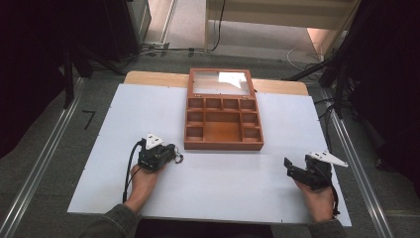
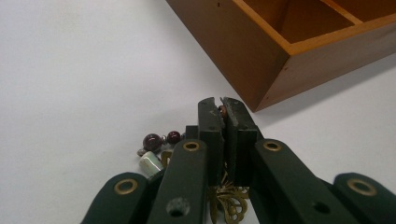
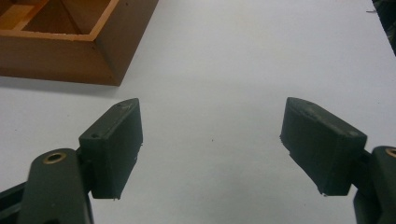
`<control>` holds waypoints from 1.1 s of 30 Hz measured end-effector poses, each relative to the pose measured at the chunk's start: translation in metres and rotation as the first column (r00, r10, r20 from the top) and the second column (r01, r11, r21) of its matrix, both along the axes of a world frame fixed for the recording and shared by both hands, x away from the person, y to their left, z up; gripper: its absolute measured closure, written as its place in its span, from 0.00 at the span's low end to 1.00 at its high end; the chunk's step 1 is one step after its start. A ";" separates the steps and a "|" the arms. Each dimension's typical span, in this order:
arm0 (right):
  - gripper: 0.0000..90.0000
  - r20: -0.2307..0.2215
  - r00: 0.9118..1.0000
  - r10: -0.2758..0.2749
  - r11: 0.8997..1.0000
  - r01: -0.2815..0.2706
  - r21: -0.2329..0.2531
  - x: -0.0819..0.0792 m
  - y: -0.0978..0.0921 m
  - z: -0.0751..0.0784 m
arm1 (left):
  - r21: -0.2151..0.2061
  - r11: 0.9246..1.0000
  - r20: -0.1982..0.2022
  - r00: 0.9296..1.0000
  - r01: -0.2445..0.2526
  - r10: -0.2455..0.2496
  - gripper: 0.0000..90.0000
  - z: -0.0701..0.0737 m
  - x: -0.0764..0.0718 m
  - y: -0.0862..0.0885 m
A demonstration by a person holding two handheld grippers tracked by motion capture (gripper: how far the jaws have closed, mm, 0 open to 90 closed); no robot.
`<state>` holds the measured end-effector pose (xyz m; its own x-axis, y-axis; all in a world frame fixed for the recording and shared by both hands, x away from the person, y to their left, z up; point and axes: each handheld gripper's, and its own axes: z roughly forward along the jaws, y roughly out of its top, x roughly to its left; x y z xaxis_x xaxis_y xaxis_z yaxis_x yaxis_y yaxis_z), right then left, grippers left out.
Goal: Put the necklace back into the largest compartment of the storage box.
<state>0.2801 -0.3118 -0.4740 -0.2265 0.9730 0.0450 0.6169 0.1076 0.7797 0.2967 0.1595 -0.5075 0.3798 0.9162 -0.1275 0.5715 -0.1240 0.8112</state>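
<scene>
Wood box w/ a glass lid folded back sits on the white table, ahead of both grippers. Inside it: small compartments around one bigger middle one, all looking bare from the high view.

Left gripper rests on the table near the box's front left corner, held by the left hand. In the left gripper view its jaws are pressed nearly together, clamped on a bit of beaded jewelry; a small reddish bead peeks out between the tips. Rest of the piece lies on the table under and just left of the jaws: two dark red round beads, a pale barrel-shaped bead, some small grey bits. A brass filigree pendant shows below the jaws, close to the camera. Box corner is just ahead of the tips & a bit to the right, not touching.

Right gripper is in the right hand, well off to the right of the box's front edge, pointing left-ish. Jaws spread wide in the right gripper view, just bare white table between them. Box corner sits ahead & left of the left jaw, apart from it.
</scene>
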 end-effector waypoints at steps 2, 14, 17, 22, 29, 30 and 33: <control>0.21 0.000 1.000 -0.001 1.000 0.001 0.000 0.000 0.000 0.000 | -0.010 1.000 0.001 1.000 -0.002 0.002 0.97 0.001 0.000 0.001; 0.21 0.001 1.000 -0.002 1.000 0.002 0.000 0.000 0.000 0.000 | -0.072 0.997 0.022 1.000 -0.006 0.008 0.97 0.014 -0.004 0.007; 0.21 0.001 1.000 -0.001 1.000 0.001 0.000 0.000 0.000 0.000 | -0.086 0.996 0.027 1.000 -0.004 0.007 0.97 0.018 -0.005 0.008; 0.21 0.000 1.000 -0.004 1.000 0.004 -0.001 0.000 0.000 0.000 | -0.097 0.995 0.034 0.999 -0.001 0.004 0.97 0.022 -0.007 0.009; 0.21 0.000 1.000 -0.005 1.000 0.005 0.000 0.000 -0.001 0.000 | -0.110 0.994 0.046 0.999 0.007 -0.002 0.97 0.028 -0.009 0.009; 0.21 0.000 1.000 -0.005 1.000 0.005 0.000 0.000 -0.001 0.000 | -0.109 0.994 0.048 0.999 0.009 -0.004 0.97 0.029 -0.010 0.009; 0.21 0.001 1.000 -0.006 1.000 0.006 -0.001 0.000 -0.001 0.000 | -0.111 0.994 0.050 0.999 0.012 -0.006 0.97 0.030 -0.011 0.009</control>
<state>0.2802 -0.3124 -0.4739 -0.2207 0.9743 0.0442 0.6169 0.1044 0.7801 0.2862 0.1682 -0.4773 0.3964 0.8938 -0.2097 0.5295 -0.0360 0.8476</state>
